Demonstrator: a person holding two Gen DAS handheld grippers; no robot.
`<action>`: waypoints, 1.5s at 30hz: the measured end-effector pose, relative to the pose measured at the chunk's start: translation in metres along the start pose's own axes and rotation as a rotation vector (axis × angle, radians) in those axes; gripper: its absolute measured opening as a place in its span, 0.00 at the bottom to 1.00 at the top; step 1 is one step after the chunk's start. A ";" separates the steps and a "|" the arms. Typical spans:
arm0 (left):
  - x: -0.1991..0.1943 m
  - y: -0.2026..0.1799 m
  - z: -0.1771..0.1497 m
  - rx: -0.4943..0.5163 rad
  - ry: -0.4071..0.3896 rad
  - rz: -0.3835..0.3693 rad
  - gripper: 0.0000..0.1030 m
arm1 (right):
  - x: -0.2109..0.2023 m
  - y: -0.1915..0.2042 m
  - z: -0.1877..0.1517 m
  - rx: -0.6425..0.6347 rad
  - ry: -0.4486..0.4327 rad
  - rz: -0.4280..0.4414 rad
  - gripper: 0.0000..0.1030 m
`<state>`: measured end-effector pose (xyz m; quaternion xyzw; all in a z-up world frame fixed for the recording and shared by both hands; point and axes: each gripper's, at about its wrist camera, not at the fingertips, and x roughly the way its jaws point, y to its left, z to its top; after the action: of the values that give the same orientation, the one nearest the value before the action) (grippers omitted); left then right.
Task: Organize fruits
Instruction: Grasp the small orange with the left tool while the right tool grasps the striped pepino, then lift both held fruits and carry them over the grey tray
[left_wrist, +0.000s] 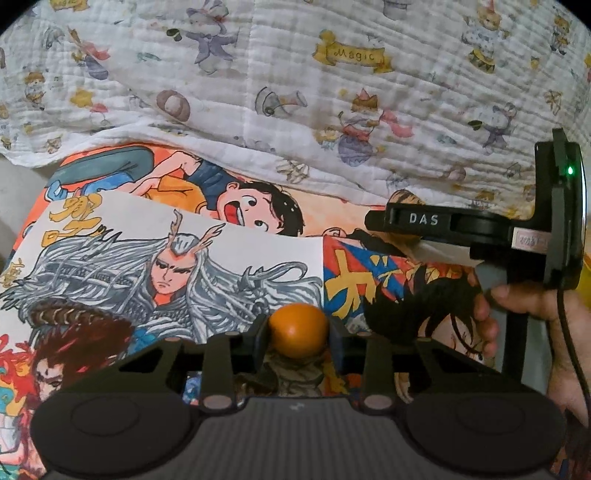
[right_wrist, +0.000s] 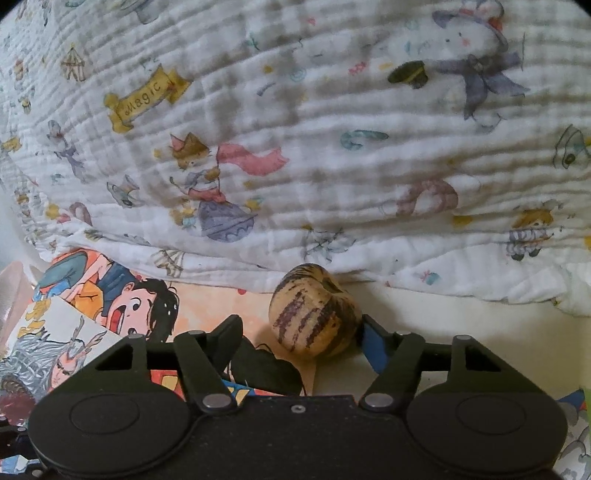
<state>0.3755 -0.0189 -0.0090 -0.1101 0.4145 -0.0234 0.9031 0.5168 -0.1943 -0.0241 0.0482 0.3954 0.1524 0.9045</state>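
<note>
In the left wrist view my left gripper (left_wrist: 298, 332) is shut on a small orange fruit (left_wrist: 298, 329), held between its two black fingers above the drawn posters. In the right wrist view my right gripper (right_wrist: 301, 334) is open around a tan fruit with purple stripes (right_wrist: 314, 314) that rests on the surface by the blanket's edge. Its right finger (right_wrist: 373, 343) touches the fruit; its left finger (right_wrist: 227, 341) stands apart from it. The right gripper's body and the hand holding it also show at the right of the left wrist view (left_wrist: 480, 236).
A white quilted blanket with cartoon prints (left_wrist: 258, 92) rises along the back in both views (right_wrist: 332, 147). Colourful hand-drawn posters (left_wrist: 166, 266) cover the surface under the grippers. A bare cream surface (right_wrist: 461, 310) lies right of the striped fruit.
</note>
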 end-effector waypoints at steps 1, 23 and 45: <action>0.001 0.000 0.001 -0.004 -0.001 -0.003 0.37 | 0.000 0.000 0.000 0.000 -0.002 -0.006 0.64; 0.005 0.000 0.005 -0.043 -0.011 -0.019 0.36 | -0.018 0.010 -0.007 -0.013 -0.004 0.059 0.50; -0.040 -0.009 -0.006 -0.024 -0.056 -0.036 0.36 | -0.097 0.029 -0.022 -0.024 -0.032 0.214 0.50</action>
<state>0.3452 -0.0232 0.0195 -0.1293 0.3871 -0.0317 0.9124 0.4317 -0.1982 0.0347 0.0819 0.3716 0.2521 0.8898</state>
